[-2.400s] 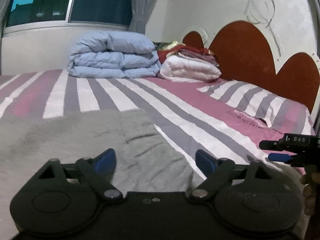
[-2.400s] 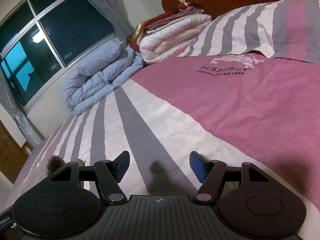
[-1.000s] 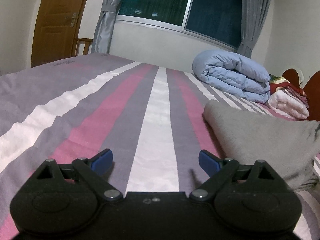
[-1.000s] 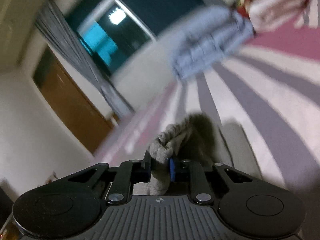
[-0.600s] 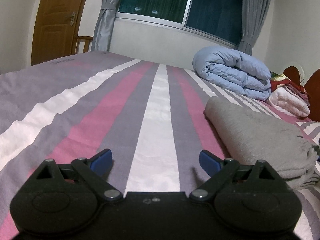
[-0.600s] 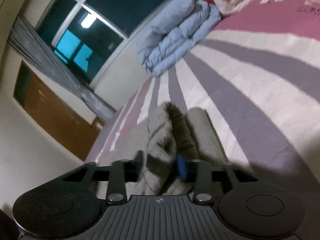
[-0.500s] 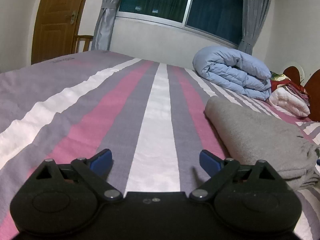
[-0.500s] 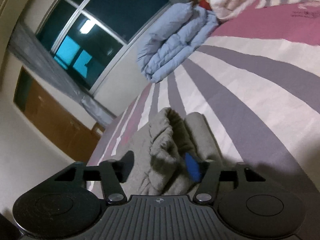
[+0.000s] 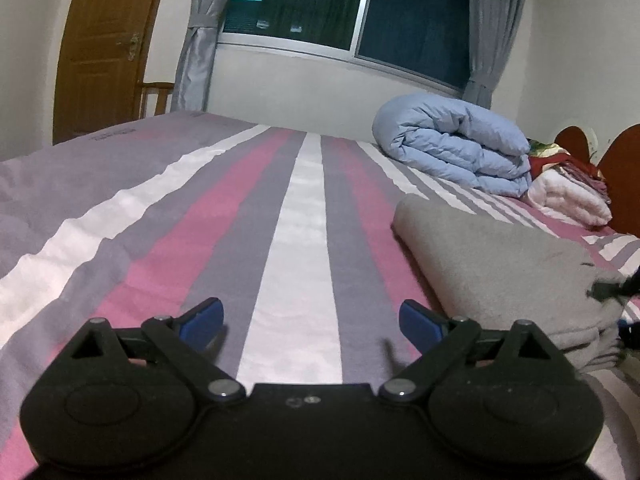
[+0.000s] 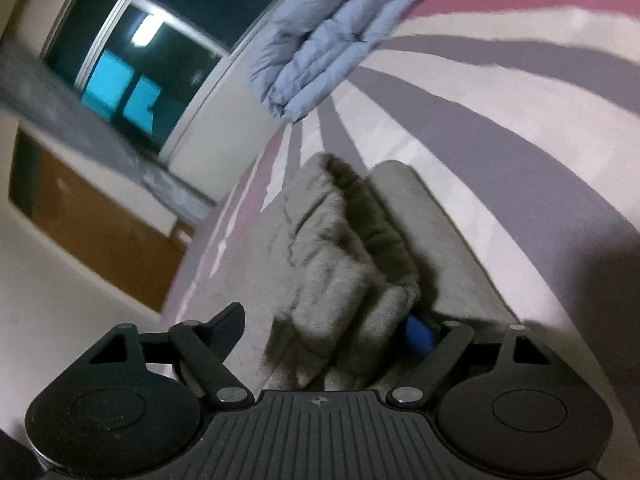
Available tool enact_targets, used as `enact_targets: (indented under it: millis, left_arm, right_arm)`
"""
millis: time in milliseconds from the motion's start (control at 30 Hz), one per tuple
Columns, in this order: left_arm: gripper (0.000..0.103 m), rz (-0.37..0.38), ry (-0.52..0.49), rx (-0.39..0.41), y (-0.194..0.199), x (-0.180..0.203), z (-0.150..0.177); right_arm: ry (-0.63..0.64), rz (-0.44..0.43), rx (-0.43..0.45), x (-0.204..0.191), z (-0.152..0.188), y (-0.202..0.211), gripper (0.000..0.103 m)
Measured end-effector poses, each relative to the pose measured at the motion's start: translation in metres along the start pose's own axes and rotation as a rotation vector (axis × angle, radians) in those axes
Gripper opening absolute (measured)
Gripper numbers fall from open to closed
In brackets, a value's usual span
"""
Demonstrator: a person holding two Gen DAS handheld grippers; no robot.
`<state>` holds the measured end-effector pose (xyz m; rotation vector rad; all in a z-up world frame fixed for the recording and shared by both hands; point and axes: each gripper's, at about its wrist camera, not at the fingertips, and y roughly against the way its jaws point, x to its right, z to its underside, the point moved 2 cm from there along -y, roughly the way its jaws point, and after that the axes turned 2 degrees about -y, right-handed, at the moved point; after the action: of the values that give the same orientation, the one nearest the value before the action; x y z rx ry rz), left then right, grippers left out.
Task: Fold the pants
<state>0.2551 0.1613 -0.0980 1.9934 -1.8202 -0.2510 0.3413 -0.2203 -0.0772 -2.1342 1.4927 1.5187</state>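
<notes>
On the striped bed (image 9: 304, 216), folded grey pants (image 9: 500, 264) lay. Left gripper (image 9: 310, 320) gaped wide, empty. Right gripper (image 10: 324, 330), jaws just narrowing, stood parted around the bunched pants end.

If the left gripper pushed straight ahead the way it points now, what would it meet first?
Probably the striped bedspread: the left gripper stands open and empty, angled slightly down at bare cover. The folded gray pants lie off to its right, out of that line. Depth is uncertain.
</notes>
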Motion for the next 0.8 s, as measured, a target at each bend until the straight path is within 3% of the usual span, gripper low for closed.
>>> enact_targets:
  millis: [67,167,333,400,500,800]
  left_arm:
    - [0.087,0.003,-0.005,0.015,0.005,0.003,-0.003]
    - [0.088,0.063,-0.018,0.025,0.022,0.016,-0.003]
    - [0.086,0.08,-0.077,0.027,0.025,0.038,0.002]
    - [0.087,0.139,-0.095,0.044,0.031,0.049,0.003]
    - [0.087,0.169,-0.155,0.046,0.042,0.069,0.009]
    - [0.086,0.148,-0.256,-0.055,0.014,0.1,0.026]
  right_arm:
    - [0.0,-0.007,0.0,0.002,0.003,0.0,0.042]
    - [0.033,-0.029,0.021,-0.002,0.006,0.008,0.042]
    - [0.032,-0.105,0.067,-0.021,0.0,0.017,0.04]
    - [0.02,-0.132,0.081,-0.027,-0.004,0.022,0.04]
    - [0.067,-0.128,0.079,-0.038,-0.007,0.029,0.04]
    - [0.045,-0.146,0.084,-0.038,-0.006,0.039,0.04]
